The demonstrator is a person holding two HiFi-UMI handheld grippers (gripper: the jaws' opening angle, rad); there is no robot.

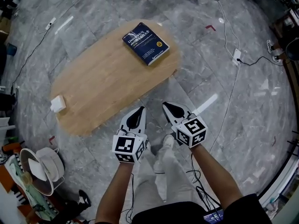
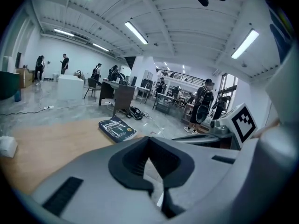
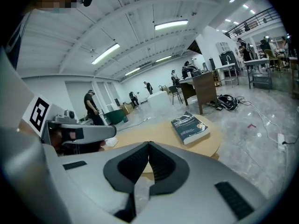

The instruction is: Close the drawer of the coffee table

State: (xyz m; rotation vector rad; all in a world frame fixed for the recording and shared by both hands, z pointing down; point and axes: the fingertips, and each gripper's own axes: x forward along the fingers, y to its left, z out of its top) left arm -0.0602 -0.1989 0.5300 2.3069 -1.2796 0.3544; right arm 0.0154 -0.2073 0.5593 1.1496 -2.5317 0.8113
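The oval wooden coffee table (image 1: 103,78) stands on the marble floor, and no open drawer shows on it in any view. My left gripper (image 1: 139,111) hovers just off the table's near edge, jaws shut and empty. My right gripper (image 1: 167,107) is beside it over the floor, also shut on nothing. In the left gripper view, the left gripper (image 2: 148,140) points over the table top (image 2: 46,148), with the right gripper's marker cube (image 2: 243,120) to its right. In the right gripper view, the right gripper (image 3: 148,144) faces the table (image 3: 140,135).
A dark blue book (image 1: 145,43) lies at the table's far right end, a small white box (image 1: 58,103) at its left end. A power strip (image 1: 236,56) and cables run over the floor at right. A white fan (image 1: 44,167) and clutter sit lower left. People stand far off.
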